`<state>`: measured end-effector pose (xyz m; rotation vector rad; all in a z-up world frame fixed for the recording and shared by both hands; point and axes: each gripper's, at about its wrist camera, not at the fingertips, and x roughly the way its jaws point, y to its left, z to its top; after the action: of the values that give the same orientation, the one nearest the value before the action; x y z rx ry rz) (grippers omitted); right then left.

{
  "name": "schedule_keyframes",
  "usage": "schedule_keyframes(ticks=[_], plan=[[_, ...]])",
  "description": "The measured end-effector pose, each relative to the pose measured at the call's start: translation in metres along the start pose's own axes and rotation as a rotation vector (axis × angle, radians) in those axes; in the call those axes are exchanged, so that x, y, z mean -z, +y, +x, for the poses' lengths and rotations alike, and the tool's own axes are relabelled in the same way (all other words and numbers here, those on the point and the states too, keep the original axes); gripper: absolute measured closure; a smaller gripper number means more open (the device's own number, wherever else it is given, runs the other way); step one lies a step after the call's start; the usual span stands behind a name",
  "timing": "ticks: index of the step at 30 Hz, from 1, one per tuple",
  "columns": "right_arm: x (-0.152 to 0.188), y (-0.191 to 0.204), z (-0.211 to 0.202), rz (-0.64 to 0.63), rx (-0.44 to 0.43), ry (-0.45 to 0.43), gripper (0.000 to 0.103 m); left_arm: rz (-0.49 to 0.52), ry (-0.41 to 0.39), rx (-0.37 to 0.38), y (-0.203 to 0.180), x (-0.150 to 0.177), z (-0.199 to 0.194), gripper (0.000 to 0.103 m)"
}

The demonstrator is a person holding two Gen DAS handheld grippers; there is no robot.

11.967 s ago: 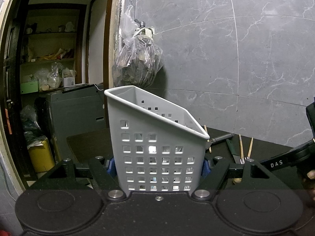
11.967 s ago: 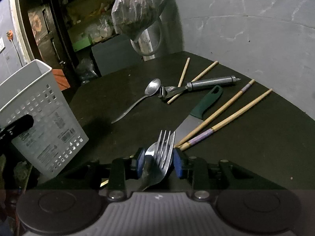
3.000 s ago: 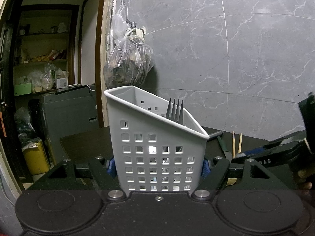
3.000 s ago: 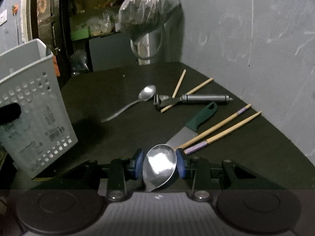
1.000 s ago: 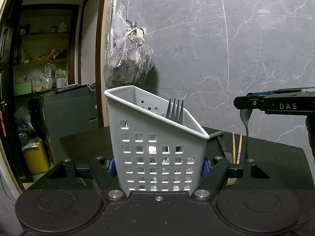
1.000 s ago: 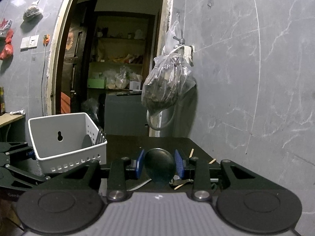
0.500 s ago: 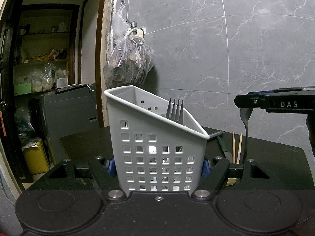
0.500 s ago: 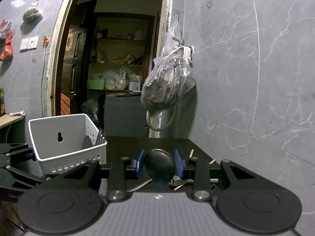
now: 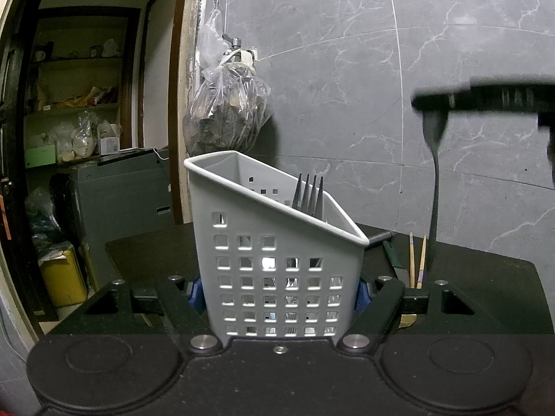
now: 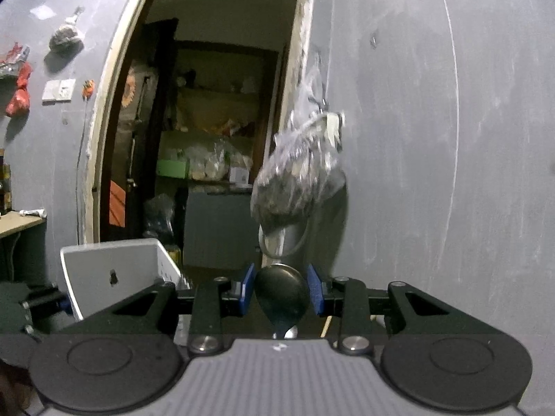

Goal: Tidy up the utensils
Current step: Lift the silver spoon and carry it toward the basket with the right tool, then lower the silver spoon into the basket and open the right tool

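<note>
My left gripper [image 9: 279,291] is shut on the white perforated utensil caddy [image 9: 274,267], holding it upright by its lower sides. A fork [image 9: 308,197] stands inside it, tines up. My right gripper [image 10: 281,294] is shut on a metal spoon [image 10: 281,296], its bowl between the blue pads and its handle hanging down. In the left wrist view that right gripper [image 9: 433,102] hovers high at the right with the spoon [image 9: 435,187] dangling over the table, to the right of the caddy. In the right wrist view the caddy [image 10: 114,274] sits low at the left.
On the dark table [image 9: 485,277] behind the caddy lie two wooden chopsticks [image 9: 416,260], a green-handled knife [image 9: 392,256] and a metal handle [image 9: 380,235]. A plastic bag [image 9: 225,121] hangs on the grey tiled wall. A doorway with shelves opens at the left.
The right gripper has risen with the spoon, which hangs higher beside the caddy than before. The right wrist view is now motion-blurred. The left gripper and the caddy have not moved.
</note>
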<state>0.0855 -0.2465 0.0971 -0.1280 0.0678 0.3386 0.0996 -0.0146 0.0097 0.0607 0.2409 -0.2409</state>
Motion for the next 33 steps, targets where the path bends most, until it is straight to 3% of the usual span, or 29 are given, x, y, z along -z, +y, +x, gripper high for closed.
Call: schedule_keyframes(ticks=[11,16,22,23,24,33], plan=[[-0.071,0.04,-0.016,-0.098,-0.093,-0.257,0.067,0.0,0.0,0.001,0.0,0.0,0.0,0.027],[-0.085,0.063,-0.009,-0.098,-0.189,-0.302,0.067,-0.003,-0.001,0.003,0.0,0.001,0.0,0.027],[-0.08,0.085,0.01,-0.067,-0.282,-0.251,0.07,-0.008,-0.003,0.004,-0.001,0.002,-0.001,0.027],[-0.076,0.088,0.013,-0.064,-0.294,-0.235,0.078,-0.009,-0.003,0.004,-0.001,0.002,-0.001,0.027],[-0.072,0.09,0.017,-0.062,-0.303,-0.217,0.102,-0.009,-0.003,0.004,-0.001,0.002,0.0,0.027],[-0.037,0.085,0.052,-0.006,-0.343,-0.03,0.102,-0.012,-0.003,0.006,-0.001,0.002,-0.001,0.027]])
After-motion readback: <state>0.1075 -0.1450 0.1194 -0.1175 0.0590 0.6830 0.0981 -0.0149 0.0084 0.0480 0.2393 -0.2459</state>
